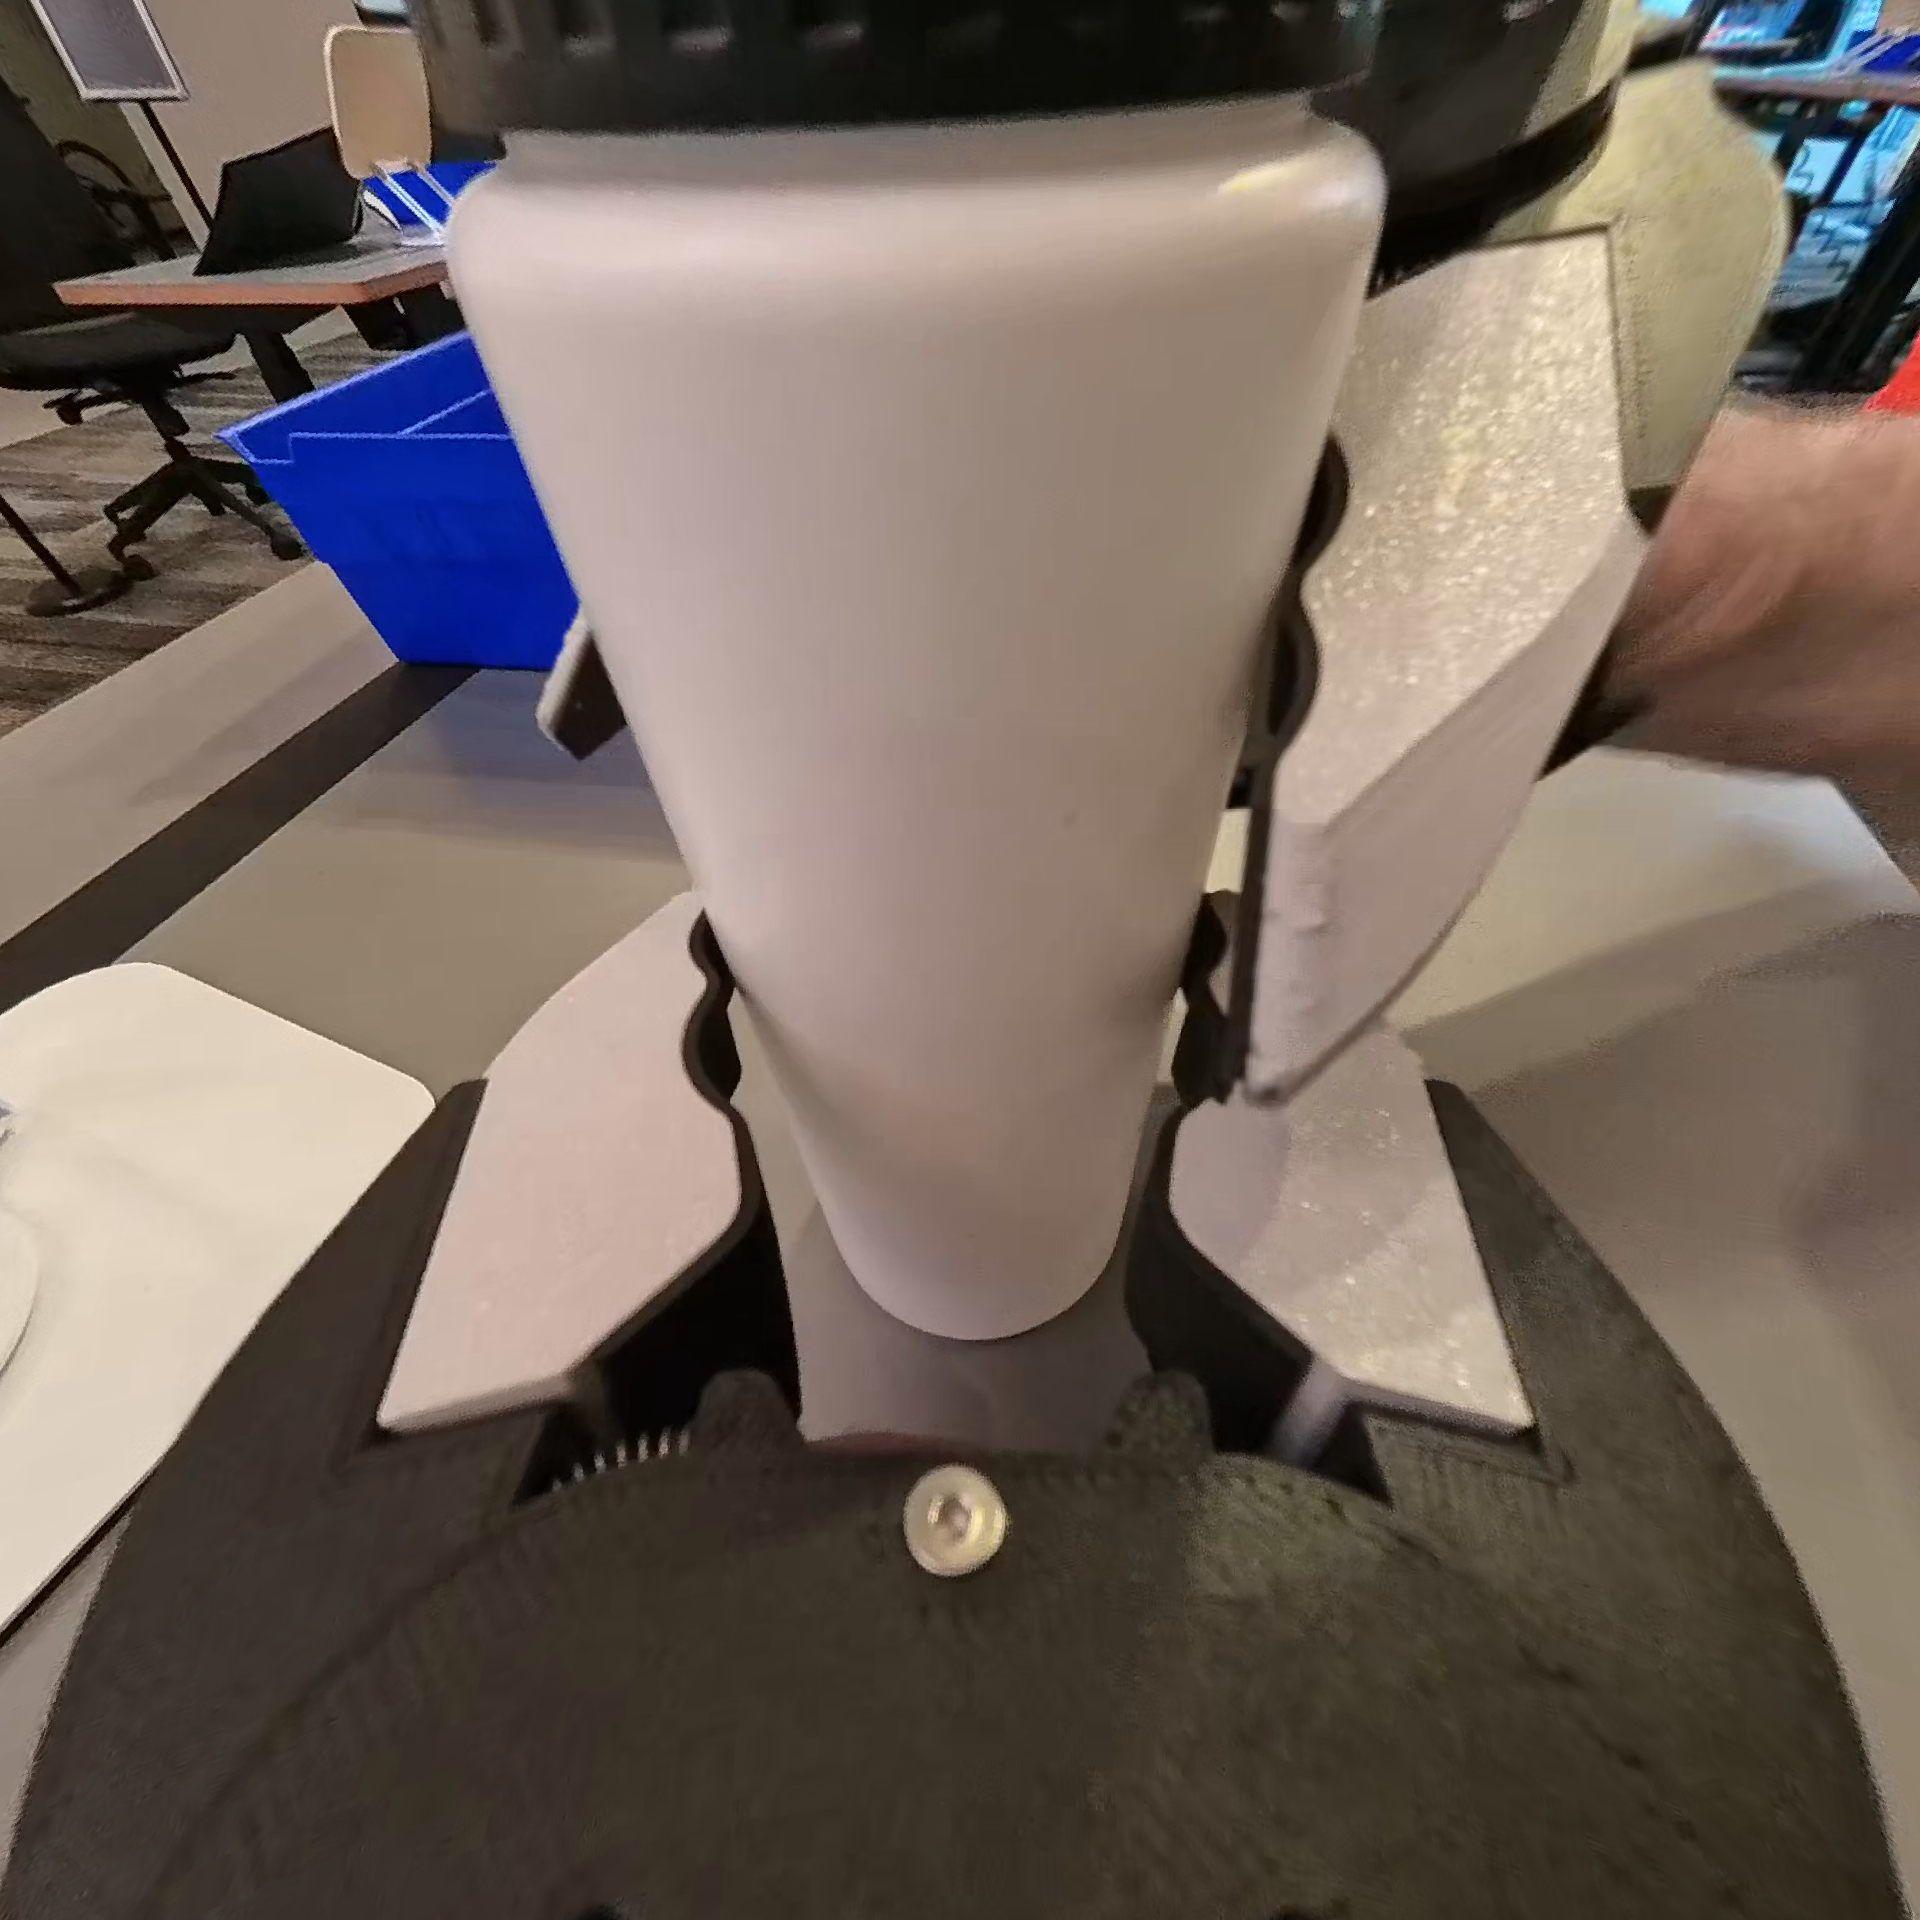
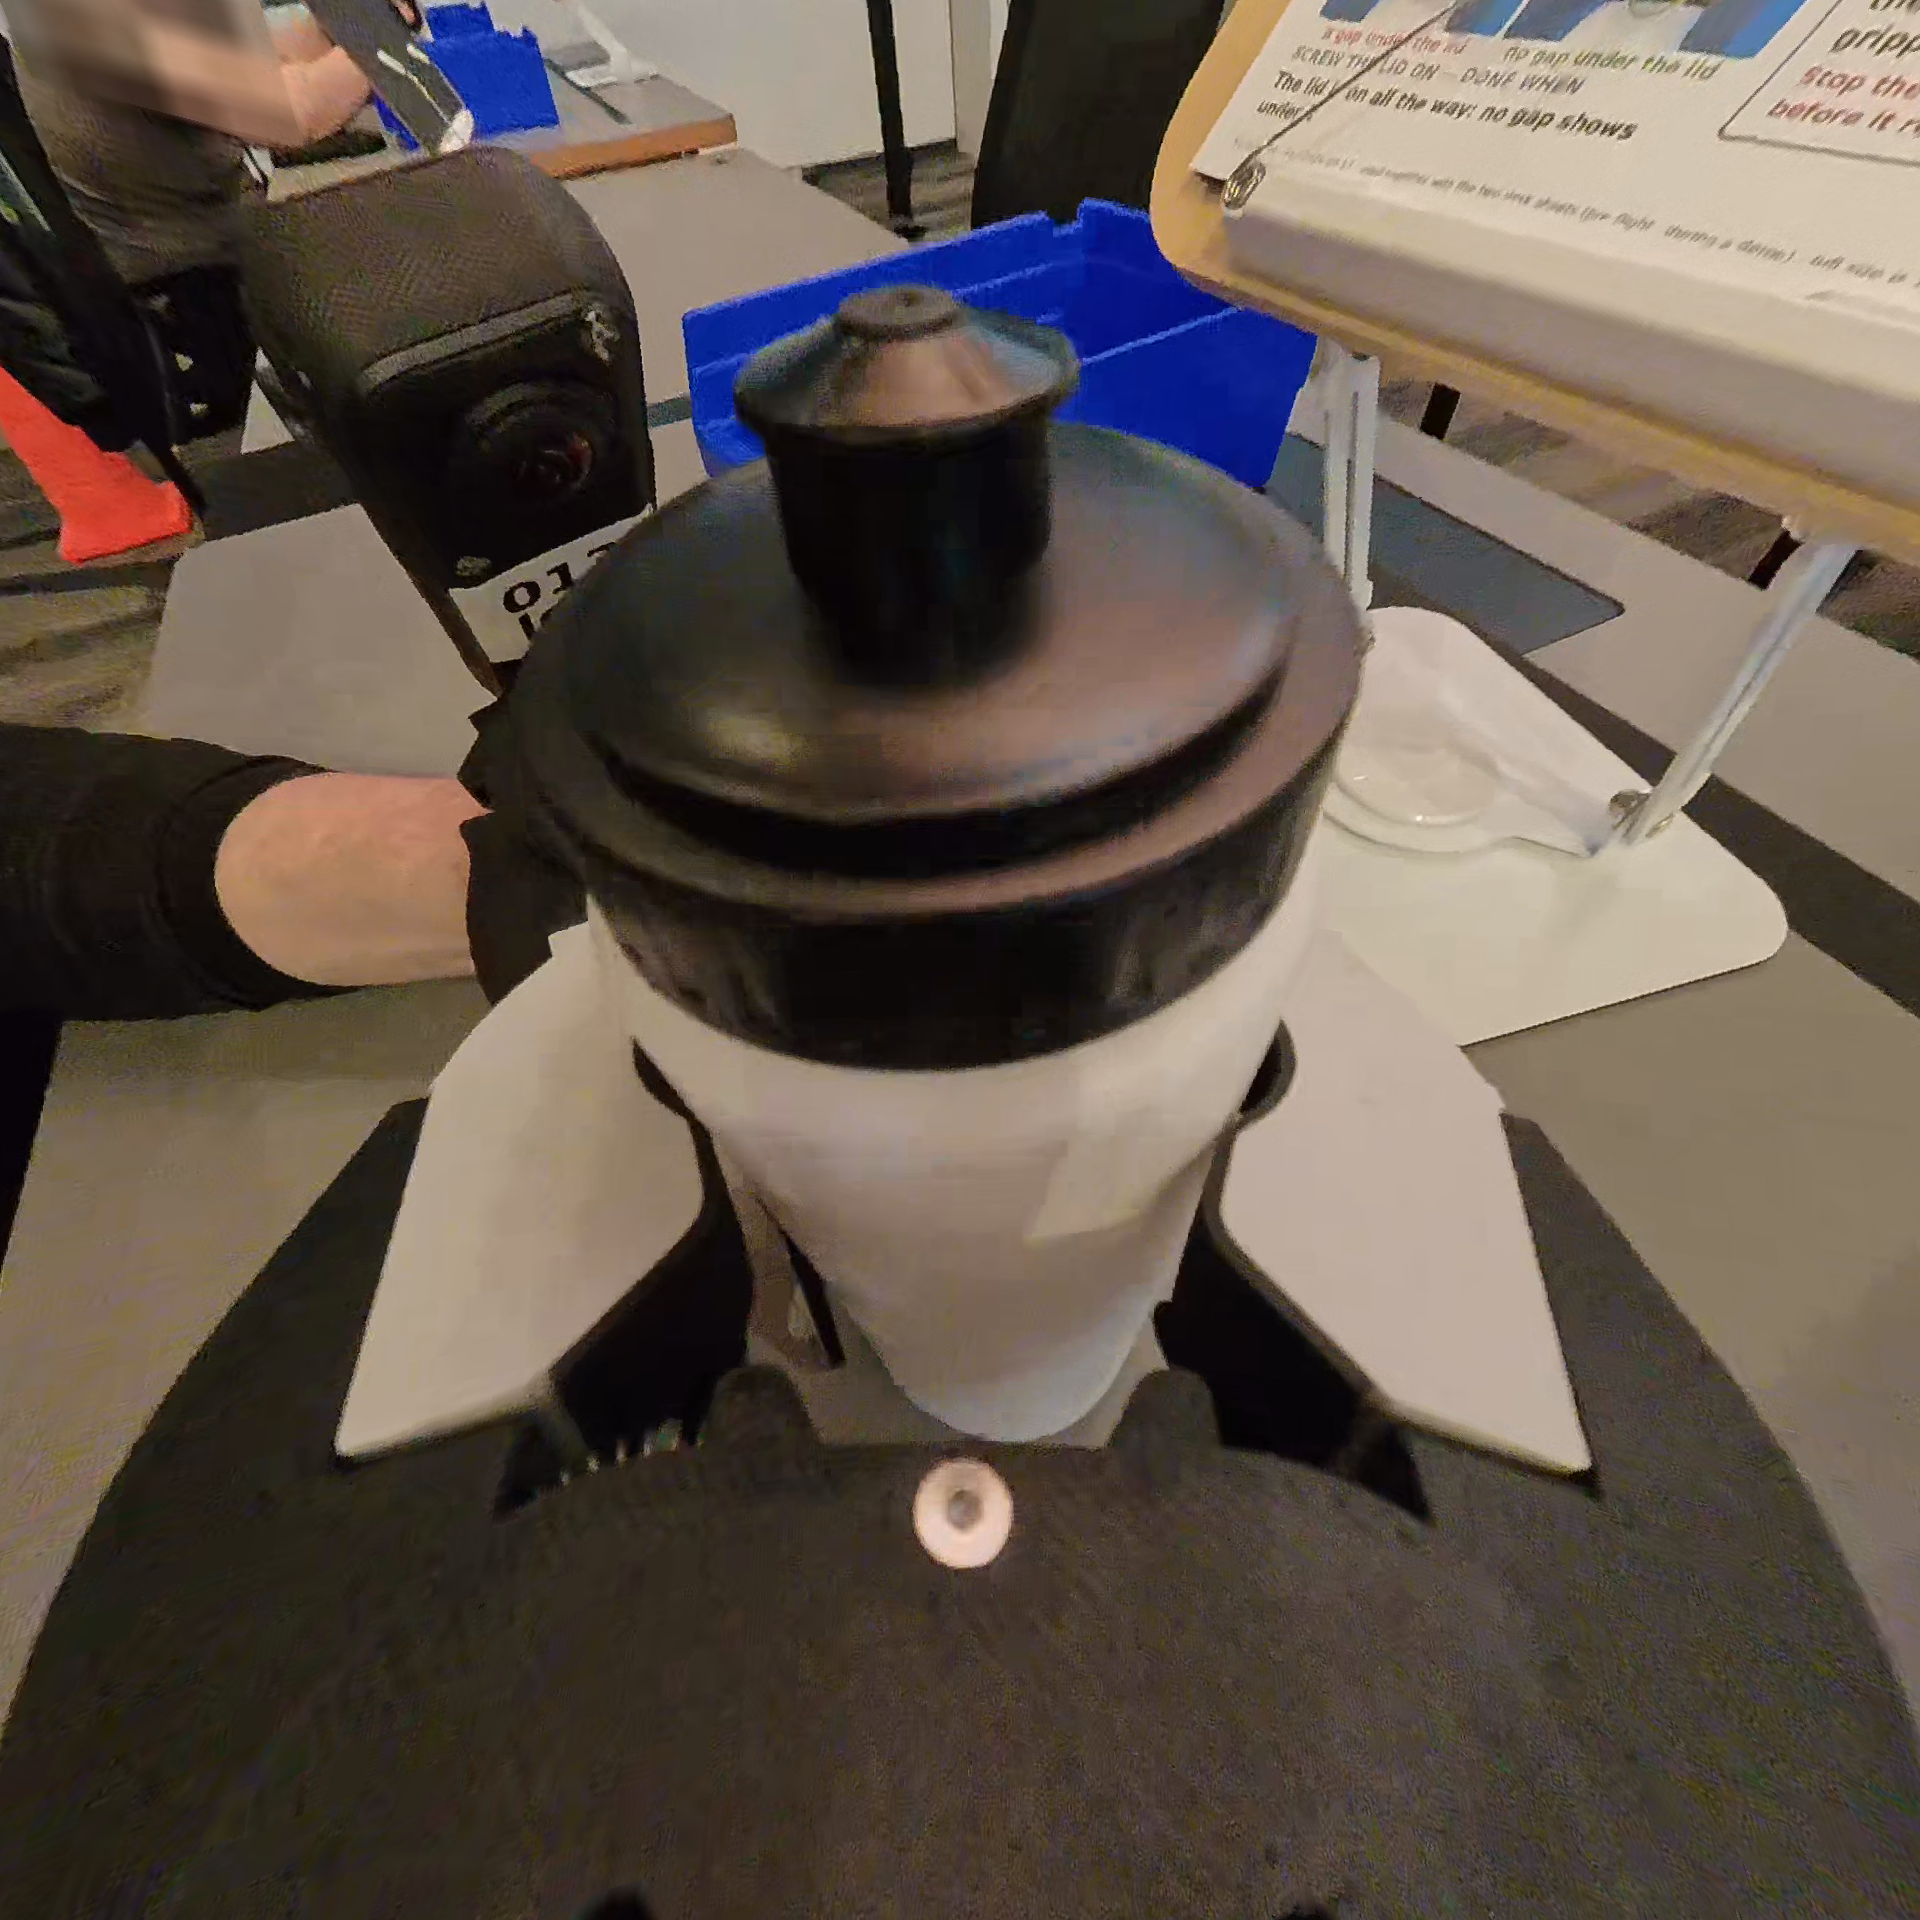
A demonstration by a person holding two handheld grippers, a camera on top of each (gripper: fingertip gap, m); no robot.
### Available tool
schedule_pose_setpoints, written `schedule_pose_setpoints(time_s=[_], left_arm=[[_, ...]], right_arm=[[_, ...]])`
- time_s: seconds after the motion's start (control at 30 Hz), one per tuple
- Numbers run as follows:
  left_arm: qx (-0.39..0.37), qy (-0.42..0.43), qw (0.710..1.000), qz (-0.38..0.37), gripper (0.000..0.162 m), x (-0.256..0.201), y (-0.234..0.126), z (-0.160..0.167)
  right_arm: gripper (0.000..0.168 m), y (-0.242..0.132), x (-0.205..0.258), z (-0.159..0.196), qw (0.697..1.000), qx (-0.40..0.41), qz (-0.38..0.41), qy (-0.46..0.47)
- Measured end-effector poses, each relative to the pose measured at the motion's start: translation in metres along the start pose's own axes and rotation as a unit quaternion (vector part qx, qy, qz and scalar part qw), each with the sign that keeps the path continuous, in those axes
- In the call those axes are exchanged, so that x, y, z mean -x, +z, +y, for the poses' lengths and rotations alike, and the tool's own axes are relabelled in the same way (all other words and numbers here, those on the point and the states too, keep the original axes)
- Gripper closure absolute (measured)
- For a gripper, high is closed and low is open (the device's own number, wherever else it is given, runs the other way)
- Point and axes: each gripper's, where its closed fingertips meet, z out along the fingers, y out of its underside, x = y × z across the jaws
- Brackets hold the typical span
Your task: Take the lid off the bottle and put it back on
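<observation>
A white bottle (image 1: 914,675) stands upright on the grey table, with its black lid (image 2: 935,790) and spout on top. In the left wrist view my left gripper (image 1: 961,935) is shut on the lower part of the bottle's body, with a finger pad (image 1: 712,1029) on each side. In the right wrist view my right gripper (image 2: 956,1049) is shut on the bottle's body (image 2: 935,1195) just under the lid. It also shows in the left wrist view (image 1: 935,644), higher up the bottle. The lid's edge (image 1: 883,62) sits at the top of that view.
A blue bin (image 2: 1091,312) stands behind the bottle and also shows in the left wrist view (image 1: 416,520). A white mat (image 2: 1558,914) holds a clear stand with a sheet on a board (image 2: 1558,208). My left gripper's camera housing (image 2: 468,395) is close on the left.
</observation>
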Motion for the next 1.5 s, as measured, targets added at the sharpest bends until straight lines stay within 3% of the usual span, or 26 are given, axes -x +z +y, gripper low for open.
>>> schedule_pose_setpoints(time_s=[0.2,0.33,0.5,0.67,0.93,1.2,1.3,1.4,1.5], left_arm=[[-0.031,-0.011,0.999,0.021,0.081,-0.006,-0.005,-0.007],[-0.038,-0.025,0.999,-0.015,0.09,0.012,-0.009,0.001],[-0.047,-0.035,0.998,-0.027,0.108,0.022,-0.009,0.0],[-0.035,-0.031,0.999,-0.024,0.128,0.021,-0.005,0.003],[-0.038,-0.058,0.997,-0.016,0.128,0.026,-0.004,0.003],[-0.046,-0.062,0.997,-0.026,0.117,0.03,-0.005,0.001],[-0.049,-0.069,0.996,-0.024,0.115,0.031,-0.006,0.001],[-0.048,-0.073,0.996,-0.022,0.11,0.032,-0.005,0.001],[-0.046,-0.073,0.996,-0.023,0.109,0.032,-0.004,0.002]], right_arm=[[0.067,-0.008,0.003,-0.008,1.0,-0.017,-0.008,0.017],[0.067,-0.064,-0.022,-0.053,0.997,-0.045,0.038,0.051],[0.066,-0.163,-0.112,-0.094,0.981,0.007,0.179,0.073],[0.066,-0.211,-0.221,-0.054,0.942,0.112,0.264,0.176],[0.066,-0.19,-0.289,0.052,0.884,0.267,0.262,0.28],[0.07,-0.164,-0.312,0.105,0.844,0.333,0.227,0.354],[0.091,-0.154,-0.311,0.117,0.84,0.315,0.188,0.399],[0.085,-0.154,-0.311,0.11,0.85,0.28,0.187,0.405],[0.084,-0.159,-0.299,0.082,0.878,0.232,0.201,0.366]])
